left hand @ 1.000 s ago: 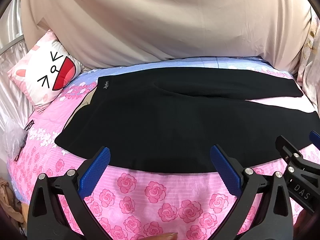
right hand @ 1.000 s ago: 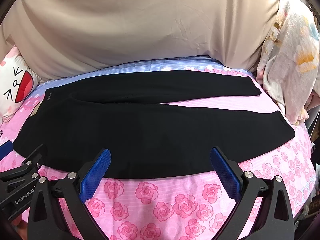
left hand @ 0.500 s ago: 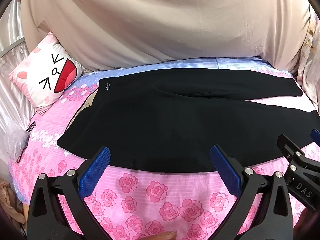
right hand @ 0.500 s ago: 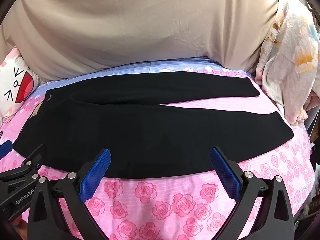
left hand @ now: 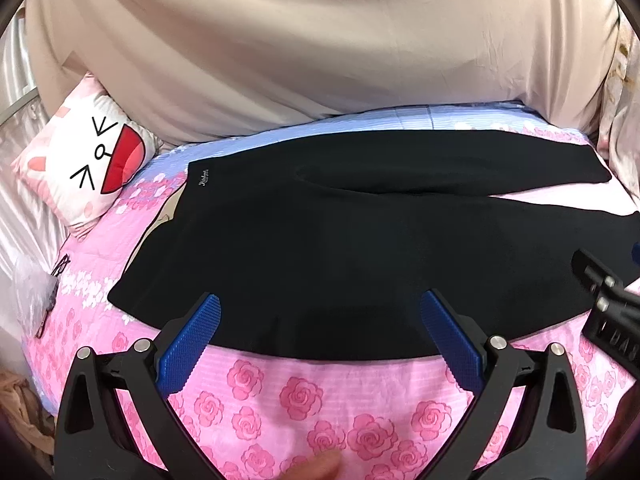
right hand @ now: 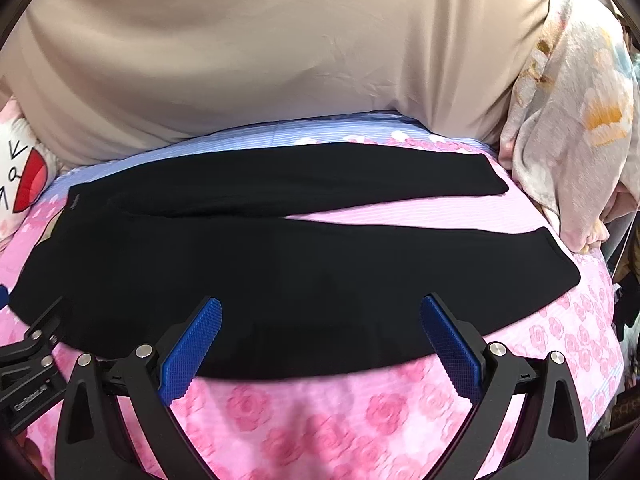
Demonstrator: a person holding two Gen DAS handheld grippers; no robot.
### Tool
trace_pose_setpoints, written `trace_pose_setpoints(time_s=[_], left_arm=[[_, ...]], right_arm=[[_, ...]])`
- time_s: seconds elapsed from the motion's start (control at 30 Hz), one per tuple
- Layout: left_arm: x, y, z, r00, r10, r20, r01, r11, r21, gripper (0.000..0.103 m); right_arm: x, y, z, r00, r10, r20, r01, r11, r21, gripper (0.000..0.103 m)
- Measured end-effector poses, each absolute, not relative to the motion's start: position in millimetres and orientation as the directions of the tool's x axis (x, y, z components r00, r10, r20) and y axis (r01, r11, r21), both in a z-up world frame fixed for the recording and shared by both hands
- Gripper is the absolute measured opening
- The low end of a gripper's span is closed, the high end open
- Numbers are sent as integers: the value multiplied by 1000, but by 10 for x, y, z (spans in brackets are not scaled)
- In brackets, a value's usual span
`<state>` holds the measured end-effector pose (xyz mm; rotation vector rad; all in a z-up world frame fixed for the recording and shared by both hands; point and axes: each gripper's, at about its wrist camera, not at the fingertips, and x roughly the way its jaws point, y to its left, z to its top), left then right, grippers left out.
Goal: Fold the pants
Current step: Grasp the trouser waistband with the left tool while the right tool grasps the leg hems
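Far left in the left wrist view we see a clear plastic bag (left hand: 34,292) at the bed's edge, then a pink cartoon-face pillow (left hand: 86,162) leaning against the beige draped sheet (left hand: 320,48).

The black pants (left hand: 340,248) lie flat across the pink rose-print bedsheet (left hand: 296,396), waistband toward the pillow, a small white logo near its far corner. The two legs run to the right and split apart, a wedge of bedsheet showing between them.

Our left gripper (left hand: 320,328) is spread wide and holds nothing; its blue pads (left hand: 188,346) sit over the near hem of the pants, contact not discernible. A fingertip (left hand: 320,470) shows at the bottom edge.

In the right wrist view our right gripper (right hand: 320,330) is likewise spread wide and empty, over the near leg's edge. Leg cuffs end at right, near a floral blanket (right hand: 572,128) heaped there.
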<state>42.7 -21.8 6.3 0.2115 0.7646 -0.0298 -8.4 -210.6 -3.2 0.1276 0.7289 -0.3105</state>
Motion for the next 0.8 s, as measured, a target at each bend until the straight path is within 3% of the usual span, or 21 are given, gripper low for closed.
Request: trace_pose_setpoints(time_s=[0.13, 0.27, 0.37, 0.57, 0.8], left_arm=[[684, -192, 99, 719, 15, -695, 123, 981, 148, 98], [1085, -104, 154, 758, 18, -652, 107, 983, 152, 98], [1525, 20, 155, 743, 3, -669, 91, 990, 105, 98], [2463, 487, 92, 695, 17, -719, -18, 1000, 6, 98], [3442, 1378, 11, 627, 93, -773, -218, 974, -59, 98]], right_arm=[[105, -2539, -11, 715, -246, -655, 341, 940, 20, 98], [490, -3495, 0, 731, -171, -660, 357, 921, 158, 98], [910, -4425, -109, 705, -167, -689, 416, 885, 211, 98], [1605, -5696, -293, 641, -247, -727, 510, 844, 163, 97], [2165, -6049, -464, 605, -227, -763, 471, 875, 114, 97]])
